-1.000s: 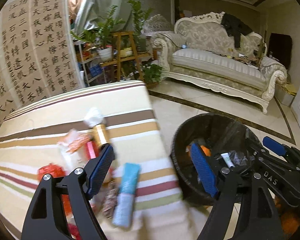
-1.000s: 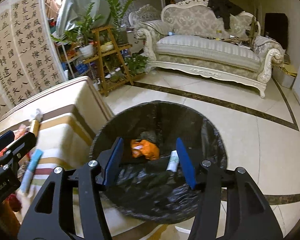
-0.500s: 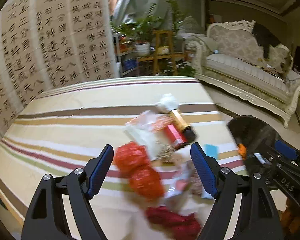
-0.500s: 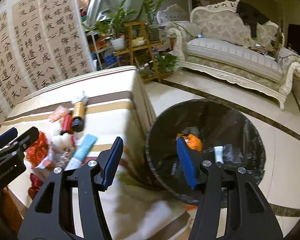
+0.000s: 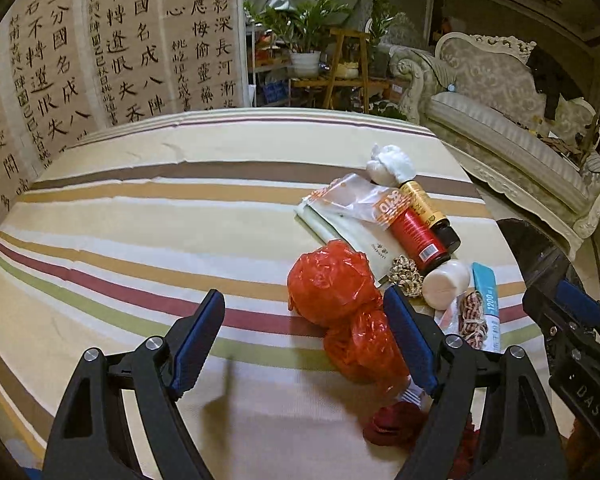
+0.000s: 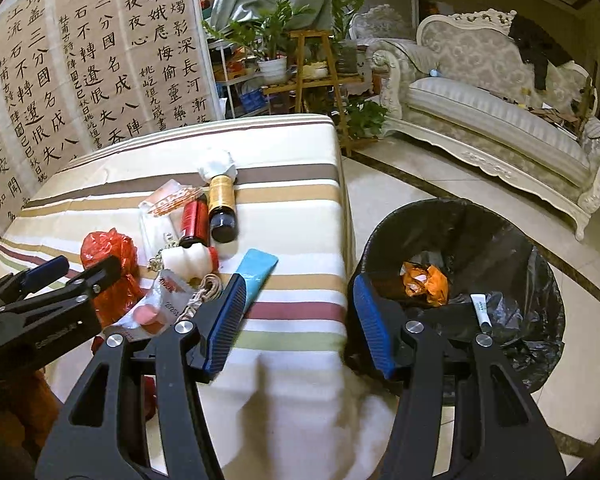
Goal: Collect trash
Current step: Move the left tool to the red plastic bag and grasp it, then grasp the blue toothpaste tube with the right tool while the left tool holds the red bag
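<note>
Trash lies in a heap on the striped tablecloth (image 5: pixel 140 240): red plastic bags (image 5: pixel 332 284), a red bottle (image 5: pixel 414 236), a gold bottle (image 5: pixel 428 210), a white tissue wad (image 5: pixel 392 164), a small white bottle (image 5: pixel 446 284) and a blue tube (image 5: pixel 486 300). My left gripper (image 5: pixel 306 340) is open and empty, just in front of the red bags. My right gripper (image 6: pixel 300 320) is open and empty over the table's right edge, between the blue tube (image 6: pixel 256 272) and the black-lined bin (image 6: pixel 480 240). The bin holds an orange wrapper (image 6: pixel 426 280) and a small tube (image 6: pixel 480 308).
A cream sofa (image 6: pixel 500 120) stands at the back right on the tiled floor (image 6: pixel 380 184). A wooden plant stand (image 6: pixel 312 68) with potted plants is behind the table. Calligraphy sheets (image 5: pixel 100 48) cover the wall on the left.
Both grippers swung left from above the bin toward the table. The left gripper now faces the trash heap; the right one is over the table's edge. Both stayed open.
</note>
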The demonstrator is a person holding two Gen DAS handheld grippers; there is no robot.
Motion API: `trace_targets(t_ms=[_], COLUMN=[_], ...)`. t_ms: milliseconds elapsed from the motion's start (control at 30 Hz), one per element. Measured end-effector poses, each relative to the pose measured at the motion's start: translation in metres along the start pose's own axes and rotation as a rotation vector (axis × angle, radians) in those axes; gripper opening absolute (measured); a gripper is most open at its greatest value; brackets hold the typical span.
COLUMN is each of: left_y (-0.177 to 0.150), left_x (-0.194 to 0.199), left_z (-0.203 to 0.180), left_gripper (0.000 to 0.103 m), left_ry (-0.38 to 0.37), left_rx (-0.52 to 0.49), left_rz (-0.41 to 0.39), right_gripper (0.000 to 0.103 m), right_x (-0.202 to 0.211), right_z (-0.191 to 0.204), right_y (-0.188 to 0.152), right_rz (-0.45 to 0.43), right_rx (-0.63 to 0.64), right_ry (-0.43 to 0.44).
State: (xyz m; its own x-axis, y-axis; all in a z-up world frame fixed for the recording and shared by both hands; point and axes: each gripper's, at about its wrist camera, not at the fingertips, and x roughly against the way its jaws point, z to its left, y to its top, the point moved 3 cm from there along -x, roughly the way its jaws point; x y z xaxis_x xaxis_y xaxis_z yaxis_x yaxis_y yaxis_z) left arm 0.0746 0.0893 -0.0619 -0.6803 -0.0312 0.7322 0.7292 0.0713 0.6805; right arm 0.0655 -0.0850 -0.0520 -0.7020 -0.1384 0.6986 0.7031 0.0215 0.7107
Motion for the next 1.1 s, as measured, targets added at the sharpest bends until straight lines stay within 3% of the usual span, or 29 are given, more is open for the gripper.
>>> trace_targets(t_ms=[100, 333, 1100], left_y=[0.000, -0.002, -0.001], left_x=[-0.002, 0.001, 0.007], left_z=[0.001, -0.004, 0.032], left_gripper=[0.078, 0.038, 0.035], left_ry=[-0.024, -0.078, -0.009], left_rx=[0.007, -0.034, 0.003], left_rz=[0.009, -0.006, -0.037], right_gripper=[0.055, 0.055, 0.055], right_x=[-0.001, -0.006, -0.016], right_z=[0.002, 0.015, 0.033], right_y=[0.000, 0.000, -0.003], right_rz=[0.006, 0.018, 0.052], right_rx=[0.006, 0.027, 0.053], right_ry=[0.001, 0.002, -0.007])
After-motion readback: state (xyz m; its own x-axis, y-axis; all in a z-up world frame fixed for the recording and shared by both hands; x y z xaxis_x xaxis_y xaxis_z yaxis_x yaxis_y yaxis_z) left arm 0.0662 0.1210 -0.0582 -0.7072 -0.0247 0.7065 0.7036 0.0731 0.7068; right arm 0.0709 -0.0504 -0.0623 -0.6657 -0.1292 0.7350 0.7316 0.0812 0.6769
